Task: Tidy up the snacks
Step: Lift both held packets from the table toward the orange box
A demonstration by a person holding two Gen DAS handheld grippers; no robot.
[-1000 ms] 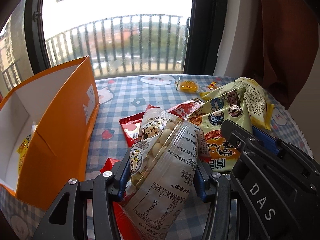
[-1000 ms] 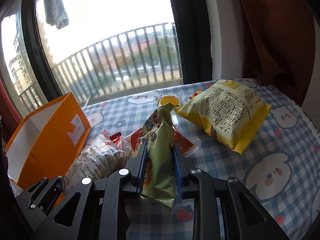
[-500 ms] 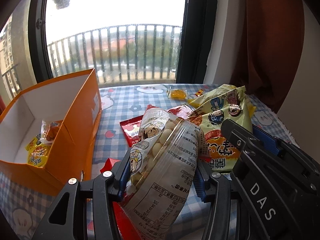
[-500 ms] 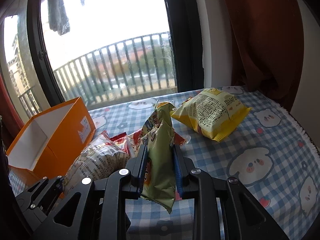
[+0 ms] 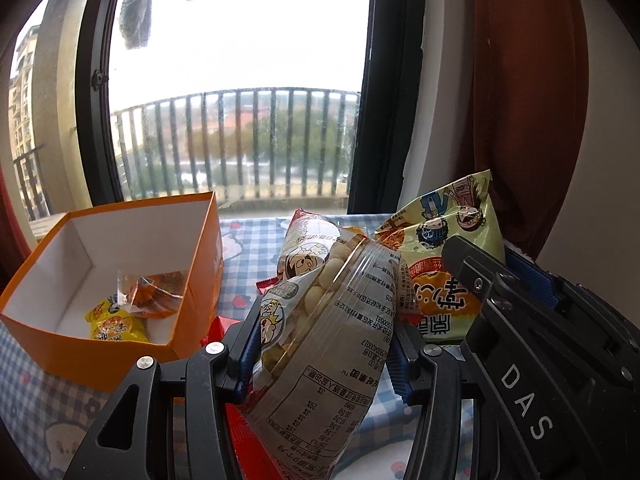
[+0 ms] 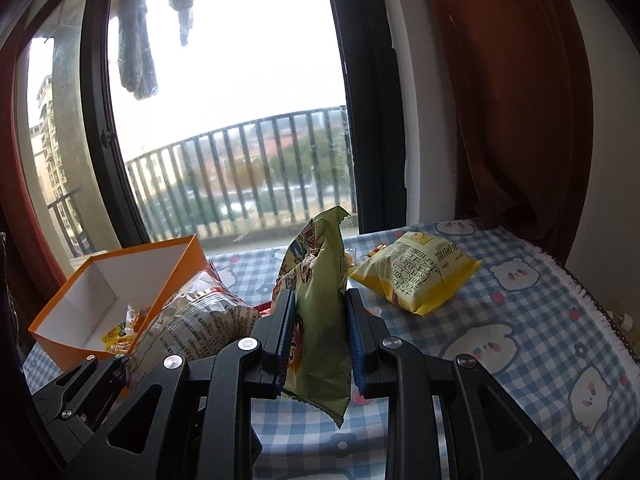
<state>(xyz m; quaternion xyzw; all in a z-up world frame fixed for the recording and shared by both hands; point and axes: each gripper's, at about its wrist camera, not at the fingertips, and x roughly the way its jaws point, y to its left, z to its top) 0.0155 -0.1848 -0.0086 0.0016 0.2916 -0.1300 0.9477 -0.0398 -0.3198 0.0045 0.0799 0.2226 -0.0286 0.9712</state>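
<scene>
The orange box (image 5: 120, 280) sits open on the left of the bench (image 6: 520, 320), white inside, with stiff straight card walls. I can see two things in it: a small yellow packet (image 5: 116, 326) lying on the floor near the front wall, and a crinkled clear wrapper with orange contents (image 5: 154, 290) just behind it. The rest of the box floor is bare.

My left claw (image 5: 320, 344) is pinching a clear bag of pale round puffs (image 5: 328, 340), glossy film printed with a cartoon face and a text panel, and the bag stands tilted up between the blue pads, off the cloth. My right claw (image 6: 318, 330) is pressed tight on a green snack bag (image 6: 320, 312), thin creased foil with a serrated top edge, held upright with its lower end hanging below the fingers. In the left view that green bag shows its cartoon front beside the right claw's black body.

A puffy yellow pillow bag (image 6: 416, 276) lies flat on the checked blue-and-white cloth to the right, well apart from both claws. Red wrappers (image 5: 240, 420) lie under the left claw, mostly hidden.

The cloth has a frayed white fringe along the right edge, close to the wall and the brown curtain (image 6: 520, 100). The window (image 5: 240, 120) stands just behind the bench. The right half of the cloth is open.
</scene>
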